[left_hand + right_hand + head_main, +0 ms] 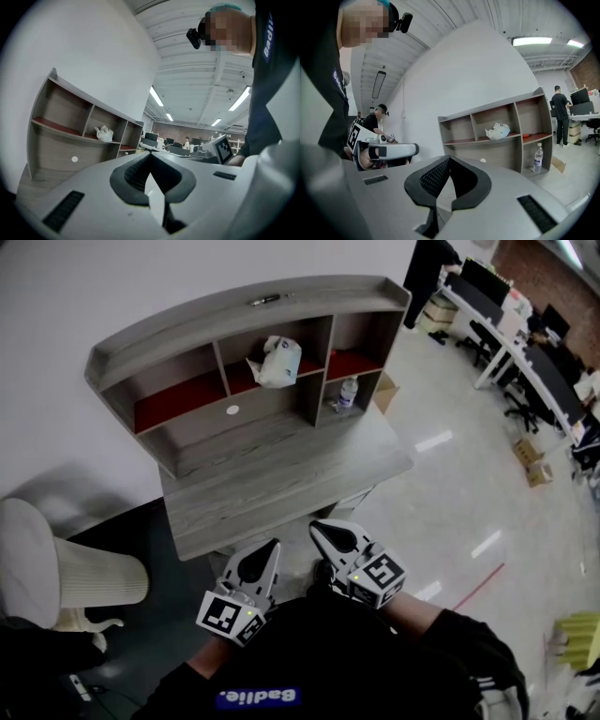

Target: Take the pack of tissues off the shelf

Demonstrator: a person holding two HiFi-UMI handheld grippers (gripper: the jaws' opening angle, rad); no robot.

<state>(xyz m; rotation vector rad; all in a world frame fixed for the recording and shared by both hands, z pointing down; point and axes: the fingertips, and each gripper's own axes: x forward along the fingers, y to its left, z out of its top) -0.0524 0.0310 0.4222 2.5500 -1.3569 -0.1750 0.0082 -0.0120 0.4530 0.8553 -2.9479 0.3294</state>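
The pack of tissues (277, 362) is white and crumpled. It lies in the middle box of the gray shelf (187, 320), on the red upper board. It lies on its side, and its long way goes left to right along the board. One pointy corner sticks out to the left.

Below it and to the right, a water bottle (348, 394) stands in the low right box. It is well apart from the pack. A small white dot (232, 410) is on the back wall under the pack. The shelf stands at the back of a gray desk (281, 474).

The left gripper (271, 548) and the right gripper (322, 530) are both at the near edge of the desk, close to the person. The whole desk top is between them and the pack, so both are well apart from it. Both point about level, toward the shelf.

The pack is ahead of them and higher up. In the left gripper view it sits off to the left of the jaws. In the right gripper view it sits off to the right. In the head view the pack sits nearly straight above the left gripper. The right gripper reaches a bit more forward, so I think neither one is much nearer.

Both claws are closed tight, pad on pad, with nothing in them. I think one has to open up wide before it can take the pack.
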